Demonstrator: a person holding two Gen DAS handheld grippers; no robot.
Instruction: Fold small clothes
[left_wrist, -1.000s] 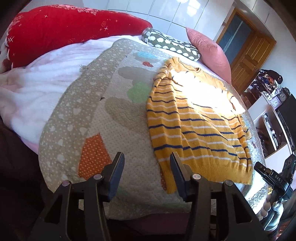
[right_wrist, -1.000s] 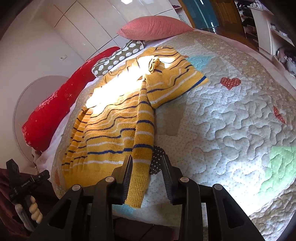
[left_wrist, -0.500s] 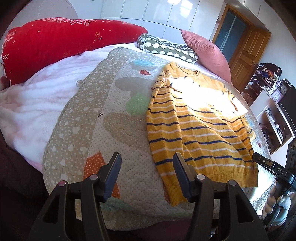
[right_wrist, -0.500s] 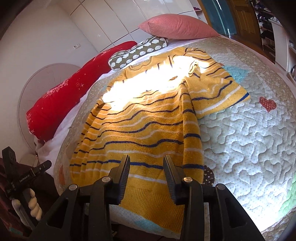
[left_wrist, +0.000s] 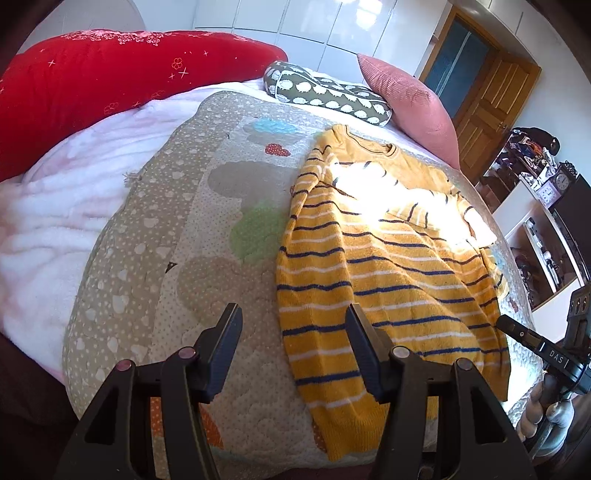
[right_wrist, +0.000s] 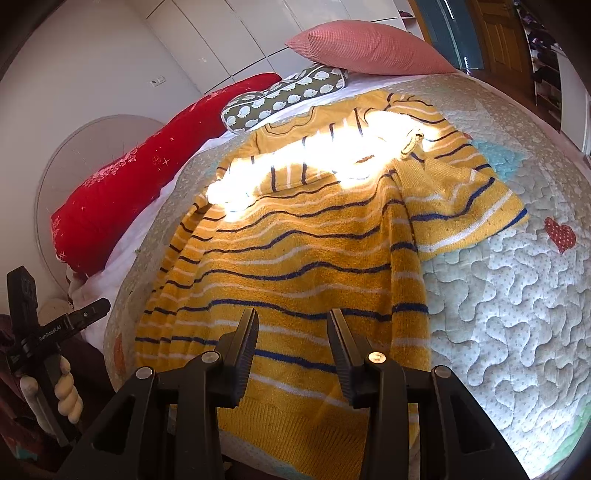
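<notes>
A yellow sweater (left_wrist: 391, 280) with navy and white stripes lies flat on the quilt (left_wrist: 207, 229), neck toward the pillows. One sleeve is folded across its sunlit chest (right_wrist: 317, 162). The other sleeve (right_wrist: 465, 210) sticks out to the right. My left gripper (left_wrist: 293, 317) hovers open over the sweater's lower left edge, with nothing pinched. My right gripper (right_wrist: 293, 315) hangs open above the middle of the sweater (right_wrist: 295, 258), near the hem, and holds nothing.
A red bolster (left_wrist: 110, 81), a sheep-print pillow (left_wrist: 325, 96) and a pink pillow (left_wrist: 406, 96) line the head of the bed. A white fleece blanket (left_wrist: 55, 206) lies to the left. A wooden door (left_wrist: 491, 110) and shelves (left_wrist: 535, 229) stand at the right.
The left gripper slid from bare quilt onto the sweater's left edge. The right gripper moved from the sweater's right edge to above its middle. Both jaws stand a little wider.
</notes>
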